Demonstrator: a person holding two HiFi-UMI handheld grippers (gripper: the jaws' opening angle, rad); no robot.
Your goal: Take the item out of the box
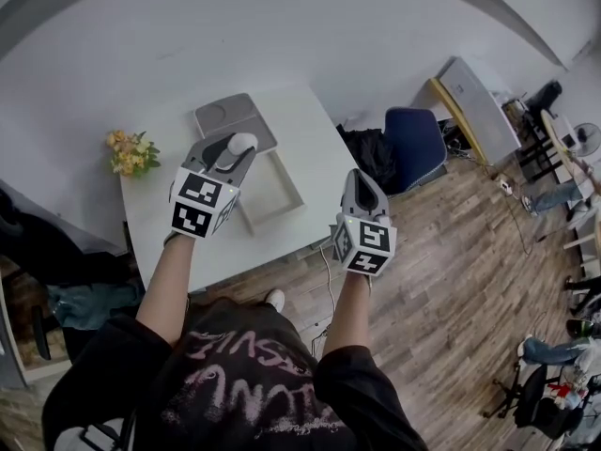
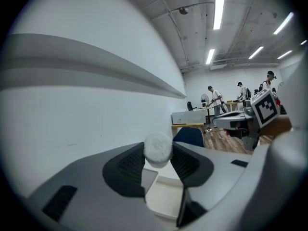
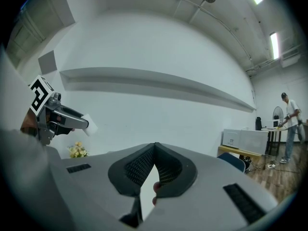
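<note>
My left gripper (image 1: 235,150) is raised above the white table (image 1: 310,139) and is shut on a small white round fuzzy item (image 1: 243,142). In the left gripper view the item (image 2: 158,148) sits pinched between the two dark pads (image 2: 131,166), near their tips. Below it lies the open shallow white box (image 2: 166,198), also visible in the head view as a box (image 1: 278,189). My right gripper (image 1: 361,180) hovers off the table's right edge with its jaws shut on nothing (image 3: 155,147). From the right gripper view, the left gripper (image 3: 60,117) holds the item (image 3: 91,125).
A grey lid (image 1: 235,118) lies on the table behind the box. Yellow flowers (image 1: 130,151) stand at the table's left corner. A blue chair (image 1: 413,147) and a dark bag (image 1: 368,153) sit to the right on the wooden floor. People work far off (image 2: 216,100).
</note>
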